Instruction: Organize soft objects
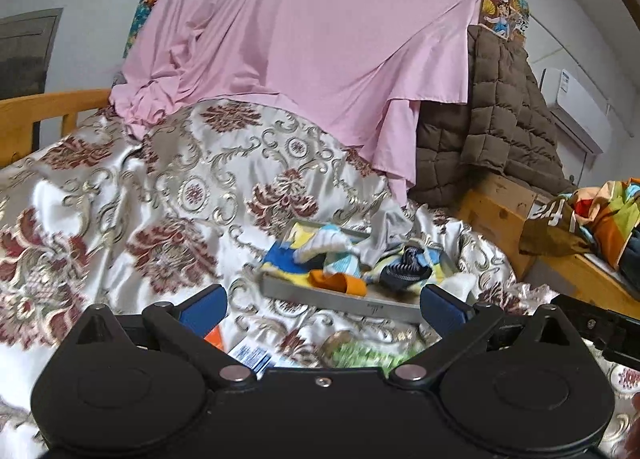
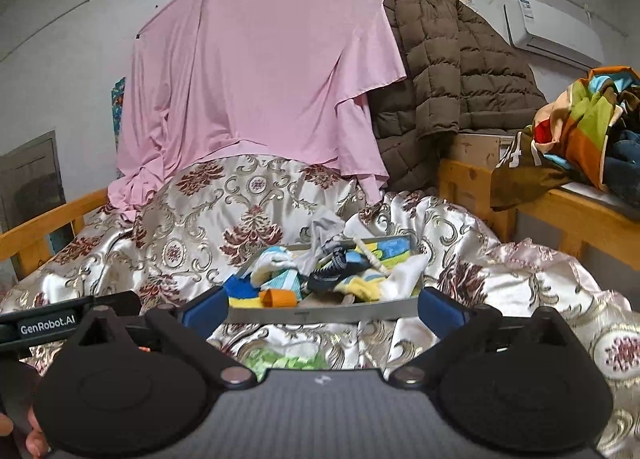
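Wooden-framed bed (image 2: 48, 227) draped in a shiny floral cover (image 2: 224, 219), rumpled into folds. Near the middle of the bed, a shallow grey tray (image 2: 320, 315) heaped with small socks (image 2: 332, 271); toward the near edge, a green-printed packet (image 2: 280, 361) and a blue-and-white wrapper (image 1: 254, 357) lying on the cover.
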Motion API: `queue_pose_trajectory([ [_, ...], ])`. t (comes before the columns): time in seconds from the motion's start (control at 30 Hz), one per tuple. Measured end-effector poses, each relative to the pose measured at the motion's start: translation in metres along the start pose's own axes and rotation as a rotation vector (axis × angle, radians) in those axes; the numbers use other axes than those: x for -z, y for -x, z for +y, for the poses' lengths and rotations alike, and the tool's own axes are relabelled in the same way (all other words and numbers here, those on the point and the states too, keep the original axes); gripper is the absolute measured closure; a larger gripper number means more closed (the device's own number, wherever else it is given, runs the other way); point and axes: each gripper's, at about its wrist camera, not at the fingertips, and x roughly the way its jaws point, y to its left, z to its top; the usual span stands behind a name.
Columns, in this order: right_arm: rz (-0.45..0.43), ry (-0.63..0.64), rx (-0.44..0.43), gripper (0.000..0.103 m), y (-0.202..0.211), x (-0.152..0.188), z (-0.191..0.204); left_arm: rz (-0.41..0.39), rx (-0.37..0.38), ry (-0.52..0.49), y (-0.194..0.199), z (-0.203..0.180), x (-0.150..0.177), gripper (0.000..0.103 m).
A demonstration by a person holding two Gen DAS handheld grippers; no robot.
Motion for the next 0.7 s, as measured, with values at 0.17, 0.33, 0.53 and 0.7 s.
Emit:
queue_pose_trajectory([
  [0.17, 0.011, -0.003, -0.004, 0.000, 0.014, 0.012, 0.007, 0.009, -0.018, -0.009, 0.017, 0.010, 0.013, 0.001],
  [0.33, 0.021, -0.006, -0.003, 0.000, 0.025, 0.024, 0.013, 0.007, -0.026, -0.033, 0.034, 0.015, 0.025, 0.001],
  [0.53, 0.037, -0.001, -0.002, 0.000, 0.034, 0.035, 0.020, 0.015, -0.033, -0.046, 0.046, 0.018, 0.040, 0.001],
  [0.7, 0.045, 0.006, 0.006, 0.000, 0.040, 0.043, 0.024, 0.016, -0.040, -0.047, 0.054, 0.022, 0.049, 0.001],
])
